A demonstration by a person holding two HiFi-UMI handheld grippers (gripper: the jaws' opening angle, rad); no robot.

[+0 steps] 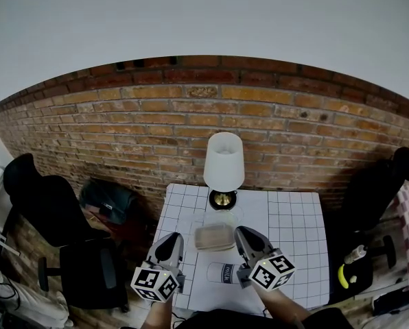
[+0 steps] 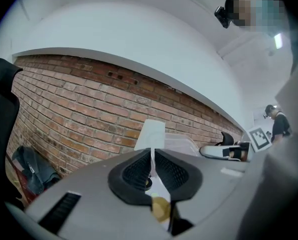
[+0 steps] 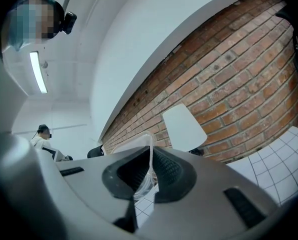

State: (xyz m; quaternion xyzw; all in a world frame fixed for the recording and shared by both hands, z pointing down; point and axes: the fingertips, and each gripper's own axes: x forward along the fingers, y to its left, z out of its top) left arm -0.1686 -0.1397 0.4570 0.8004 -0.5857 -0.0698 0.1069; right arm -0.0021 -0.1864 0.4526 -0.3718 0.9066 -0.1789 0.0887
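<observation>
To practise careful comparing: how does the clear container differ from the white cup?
The clear container is see-through and boxy; the white cup is opaque and round. The clear container sits upright, while the white cup lies on its side. The left gripper and right gripper each clamp the clear container's wall; neither grips the white cup. Both are over the table's near half.

The clear plastic container (image 1: 214, 237), with tan contents, sits level between the left fingers (image 2: 134, 171) and right fingers (image 3: 171, 171), each pair pinching its thin rim.
</observation>
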